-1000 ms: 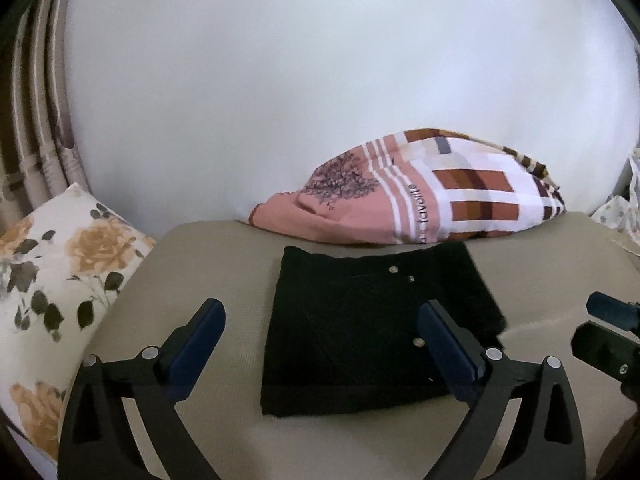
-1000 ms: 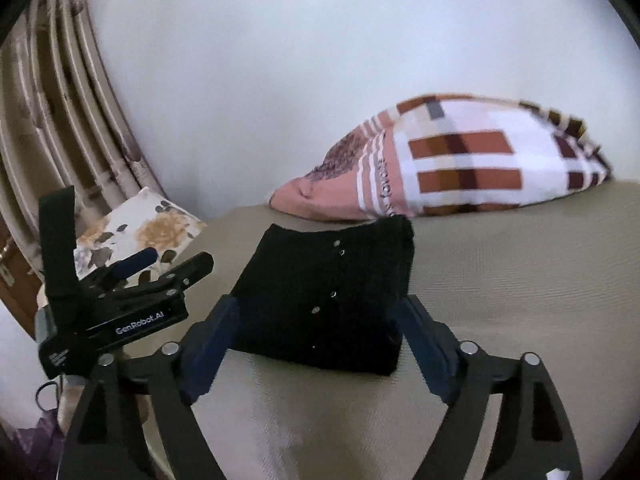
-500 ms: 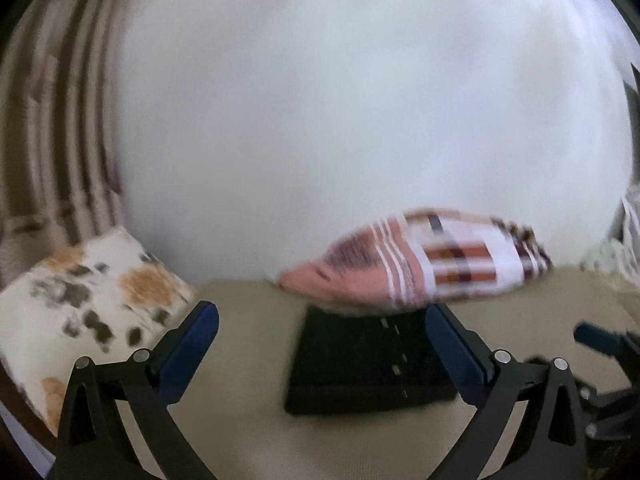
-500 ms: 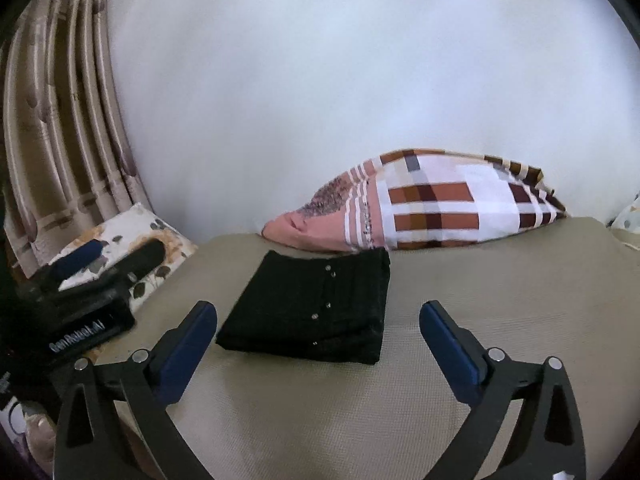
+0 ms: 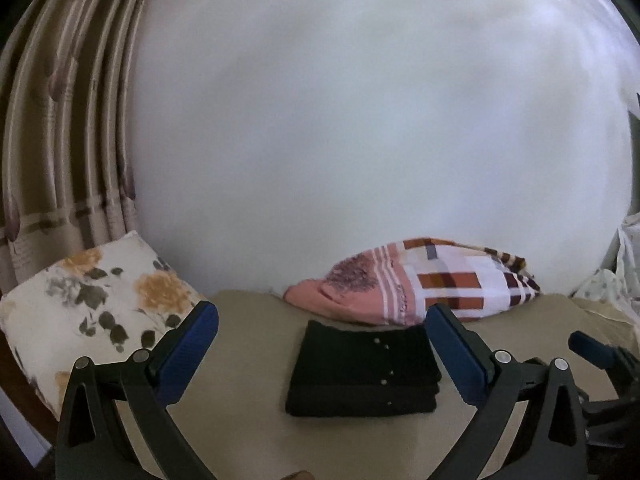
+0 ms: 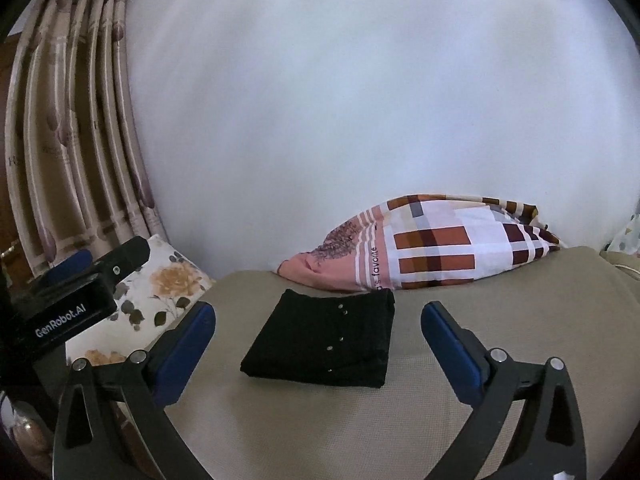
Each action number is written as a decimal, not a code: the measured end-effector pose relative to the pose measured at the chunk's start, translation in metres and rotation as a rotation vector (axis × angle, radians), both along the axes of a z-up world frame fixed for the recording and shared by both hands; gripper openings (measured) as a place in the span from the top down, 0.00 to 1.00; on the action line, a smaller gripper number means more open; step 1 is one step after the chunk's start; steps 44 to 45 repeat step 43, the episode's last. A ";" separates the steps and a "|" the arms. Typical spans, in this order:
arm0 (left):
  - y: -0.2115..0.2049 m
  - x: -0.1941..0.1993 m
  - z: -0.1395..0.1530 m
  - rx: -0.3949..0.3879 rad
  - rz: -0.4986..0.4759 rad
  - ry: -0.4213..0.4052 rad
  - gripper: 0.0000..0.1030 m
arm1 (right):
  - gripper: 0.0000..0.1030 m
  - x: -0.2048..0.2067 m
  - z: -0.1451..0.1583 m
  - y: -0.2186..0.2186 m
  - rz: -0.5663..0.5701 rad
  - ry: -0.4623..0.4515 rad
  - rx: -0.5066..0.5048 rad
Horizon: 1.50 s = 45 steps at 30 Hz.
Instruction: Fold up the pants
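Observation:
The black pants lie folded into a neat rectangle on the beige bed, with small metal studs along the top layer. In the right wrist view the same folded pants sit just in front of the pillow. My left gripper hangs open above and short of the pants, nothing between its blue pads. My right gripper is likewise open and empty, held back from the pants. The left gripper's body shows at the left edge of the right wrist view.
A pink and checked pillow lies against the white wall behind the pants. A floral cushion sits at the left by the striped curtain. Patterned fabric shows at the far right. The other gripper is at the right edge.
Both grippers have pulled back and risen from the pants, which now look smaller and lie alone. The right gripper's jaws, close beside the pants a second ago, have spread wide.

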State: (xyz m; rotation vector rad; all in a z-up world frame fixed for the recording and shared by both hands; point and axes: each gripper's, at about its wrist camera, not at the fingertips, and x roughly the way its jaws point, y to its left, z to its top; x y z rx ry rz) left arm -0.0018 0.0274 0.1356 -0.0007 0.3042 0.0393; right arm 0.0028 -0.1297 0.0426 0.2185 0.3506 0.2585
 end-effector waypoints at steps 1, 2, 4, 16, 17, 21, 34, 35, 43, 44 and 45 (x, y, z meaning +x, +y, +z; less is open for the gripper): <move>0.000 0.000 0.000 0.001 0.000 0.001 0.00 | 0.01 0.000 -0.001 0.001 0.005 0.004 -0.004; 0.000 -0.001 -0.001 0.003 -0.003 -0.001 0.00 | 0.01 -0.001 -0.001 0.001 0.006 0.006 -0.007; -0.001 0.000 -0.001 0.000 -0.011 0.006 0.00 | 0.01 -0.001 -0.003 0.003 0.004 0.010 -0.017; 0.005 0.014 -0.011 -0.038 -0.034 0.070 0.00 | 0.01 0.002 -0.009 0.007 -0.003 0.049 -0.035; 0.005 0.015 -0.013 -0.036 -0.033 0.074 0.00 | 0.01 0.003 -0.010 0.008 -0.004 0.051 -0.038; 0.002 0.022 -0.023 -0.019 -0.041 0.107 0.00 | 0.01 0.005 -0.012 0.008 -0.001 0.062 -0.035; -0.006 0.036 -0.052 0.003 -0.030 0.127 0.00 | 0.01 0.021 -0.031 0.006 0.008 0.135 -0.040; -0.007 0.037 -0.054 0.003 -0.031 0.130 0.00 | 0.01 0.022 -0.032 0.006 0.007 0.141 -0.040; -0.001 0.043 -0.058 -0.020 -0.022 0.141 0.00 | 0.01 0.029 -0.040 0.006 0.010 0.168 -0.044; -0.001 0.043 -0.058 -0.020 -0.022 0.141 0.00 | 0.01 0.029 -0.040 0.006 0.010 0.168 -0.044; -0.001 0.043 -0.058 -0.020 -0.022 0.141 0.00 | 0.01 0.029 -0.040 0.006 0.010 0.168 -0.044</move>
